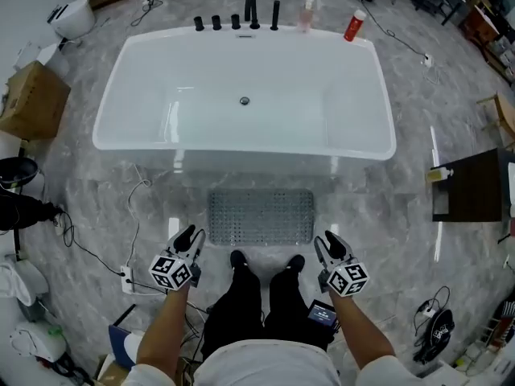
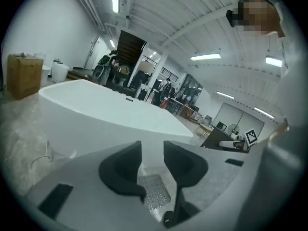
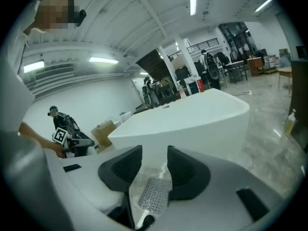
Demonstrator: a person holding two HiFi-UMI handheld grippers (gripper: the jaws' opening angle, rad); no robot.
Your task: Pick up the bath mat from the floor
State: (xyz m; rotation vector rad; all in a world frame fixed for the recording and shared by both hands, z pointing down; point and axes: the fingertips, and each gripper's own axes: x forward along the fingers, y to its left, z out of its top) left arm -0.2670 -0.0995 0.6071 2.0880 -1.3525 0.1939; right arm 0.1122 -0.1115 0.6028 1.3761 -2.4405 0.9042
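A grey, studded bath mat [image 1: 261, 217] lies flat on the marble floor, between the white bathtub [image 1: 113, 112] and the person's black shoes [image 1: 239, 259]. My left gripper [image 1: 191, 235] hovers just off the mat's near-left corner, open, with nothing between its fingers. My right gripper [image 1: 328, 240] is held off the near-right corner, also open and empty. In the left gripper view the mat [image 2: 153, 191] shows through the gap of the left gripper [image 2: 152, 150], far below. In the right gripper view the mat [image 3: 155, 192] likewise shows beneath the right gripper [image 3: 155, 155].
The tub's wall [image 2: 110, 114] rises right behind the mat. Black taps [image 1: 250, 10], a pink bottle [image 1: 306, 13] and a red bottle [image 1: 354, 25] stand on the far rim. Cables [image 1: 133, 223] and a power strip [image 1: 126, 278] lie left; a cardboard box [image 1: 32, 99] far left; a dark cabinet [image 1: 475, 185] right.
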